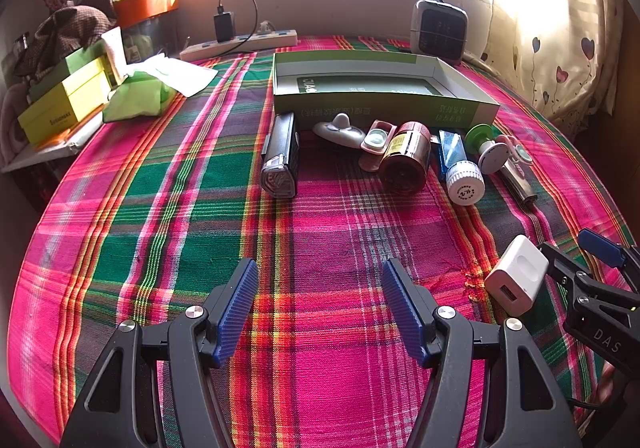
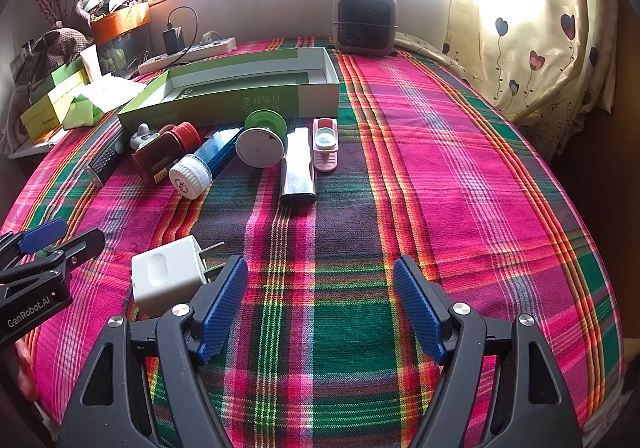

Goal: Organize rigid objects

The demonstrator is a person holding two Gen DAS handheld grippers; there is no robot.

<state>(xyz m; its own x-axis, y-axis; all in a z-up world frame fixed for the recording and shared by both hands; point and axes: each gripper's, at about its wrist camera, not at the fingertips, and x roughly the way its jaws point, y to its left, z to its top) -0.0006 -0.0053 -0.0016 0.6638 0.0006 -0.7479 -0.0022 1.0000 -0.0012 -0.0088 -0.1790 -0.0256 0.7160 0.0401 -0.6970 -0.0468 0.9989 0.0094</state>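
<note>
An open green and white box (image 1: 376, 88) (image 2: 240, 88) lies on the plaid cloth. In front of it is a row of objects: a black bike light (image 1: 280, 156), a brown bottle with a red cap (image 1: 406, 156) (image 2: 160, 154), a blue tube with a white cap (image 1: 460, 164) (image 2: 200, 164), a white round gadget on a green disc (image 2: 260, 140), a silver case (image 2: 298, 168), a pink clip (image 2: 326, 144). A white plug adapter (image 1: 516, 274) (image 2: 168, 276) lies near both grippers. My left gripper (image 1: 320, 312) is open and empty. My right gripper (image 2: 320, 304) is open and empty, the adapter just left of it.
A small heater (image 2: 364, 22) stands at the back. A power strip with a charger (image 1: 240, 40) lies along the far edge. Yellow and green boxes (image 1: 64, 100) and a green pouch (image 1: 140, 96) sit at the left. A curtain (image 2: 540, 28) hangs at right.
</note>
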